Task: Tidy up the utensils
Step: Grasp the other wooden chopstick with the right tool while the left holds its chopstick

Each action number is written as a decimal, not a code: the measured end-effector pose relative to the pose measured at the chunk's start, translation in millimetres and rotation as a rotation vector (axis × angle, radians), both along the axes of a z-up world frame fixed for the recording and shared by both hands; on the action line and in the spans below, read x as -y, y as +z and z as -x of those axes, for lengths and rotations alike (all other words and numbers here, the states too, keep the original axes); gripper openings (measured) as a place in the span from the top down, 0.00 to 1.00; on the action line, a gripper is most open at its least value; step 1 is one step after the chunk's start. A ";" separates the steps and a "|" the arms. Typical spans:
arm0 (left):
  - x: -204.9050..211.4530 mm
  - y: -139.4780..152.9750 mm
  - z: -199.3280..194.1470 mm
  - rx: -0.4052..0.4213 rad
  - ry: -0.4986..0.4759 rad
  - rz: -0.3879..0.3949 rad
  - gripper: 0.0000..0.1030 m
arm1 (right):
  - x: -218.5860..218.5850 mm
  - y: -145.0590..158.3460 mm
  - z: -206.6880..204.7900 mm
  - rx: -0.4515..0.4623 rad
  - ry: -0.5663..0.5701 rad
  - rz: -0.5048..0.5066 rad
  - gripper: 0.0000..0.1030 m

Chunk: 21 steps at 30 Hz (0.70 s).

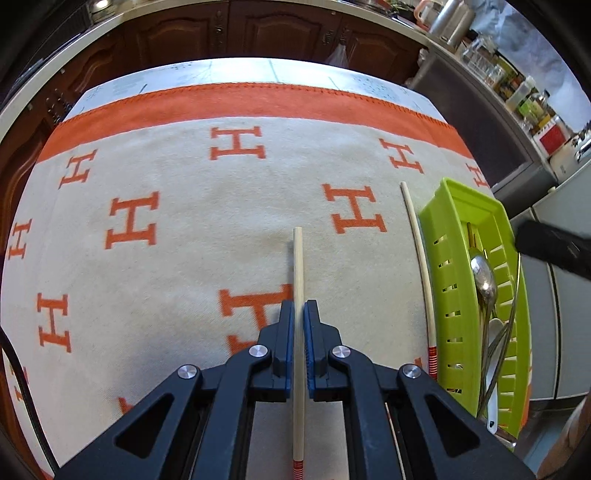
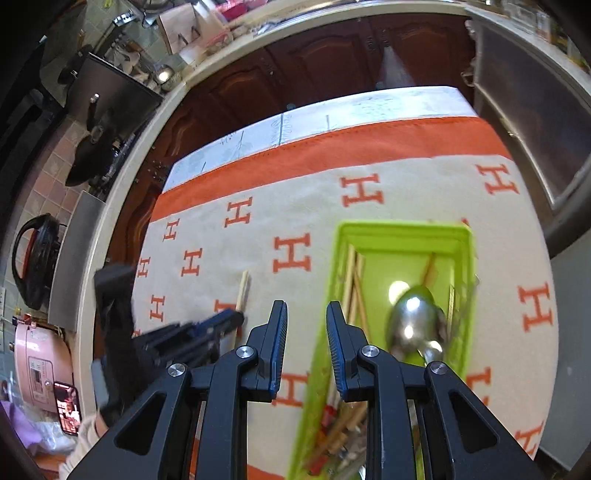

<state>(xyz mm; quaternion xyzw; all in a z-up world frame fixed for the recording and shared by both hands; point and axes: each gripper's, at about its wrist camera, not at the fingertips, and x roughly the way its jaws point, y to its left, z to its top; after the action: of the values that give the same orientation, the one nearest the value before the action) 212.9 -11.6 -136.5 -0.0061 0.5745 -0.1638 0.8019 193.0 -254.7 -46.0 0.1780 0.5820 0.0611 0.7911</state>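
My left gripper (image 1: 299, 308) is shut on a wooden chopstick (image 1: 297, 258) with a red-striped end, held over the cloth. It also shows in the right wrist view (image 2: 236, 317), with the chopstick (image 2: 242, 291) sticking out. A second chopstick (image 1: 417, 251) lies on the cloth beside the green utensil tray (image 1: 450, 280). The tray holds a metal spoon (image 1: 484, 280), a fork and more utensils. My right gripper (image 2: 306, 314) is open and empty above the left wall of the tray (image 2: 402, 232), which holds several chopsticks (image 2: 352, 284) and the spoon (image 2: 415, 321).
The table carries a beige cloth (image 1: 184, 229) with orange H marks and an orange border. Dark wooden cabinets (image 1: 258, 33) stand beyond the far edge. A steel appliance (image 1: 476, 122) and shelves of jars are at right. Pots and a pink cooker (image 2: 40, 365) are at left.
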 end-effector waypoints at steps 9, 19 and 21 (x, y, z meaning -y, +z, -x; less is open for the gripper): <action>-36.1 -3.8 -3.1 -0.020 0.053 0.059 0.97 | -36.5 -39.7 -105.3 -0.191 0.039 0.188 0.79; -58.6 -7.0 -5.9 -0.024 0.070 0.097 0.97 | -74.4 -89.4 -154.1 -0.424 0.128 0.529 0.79; -62.6 -6.8 -5.2 -0.026 0.069 0.107 0.97 | -76.4 -95.1 -159.4 -0.460 0.148 0.532 0.77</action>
<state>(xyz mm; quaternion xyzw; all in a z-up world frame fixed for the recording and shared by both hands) 218.1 51.0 -143.3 -0.0707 0.5747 -0.1664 0.7982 352.3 -178.3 -141.1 -0.0677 0.7517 -0.0771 0.6514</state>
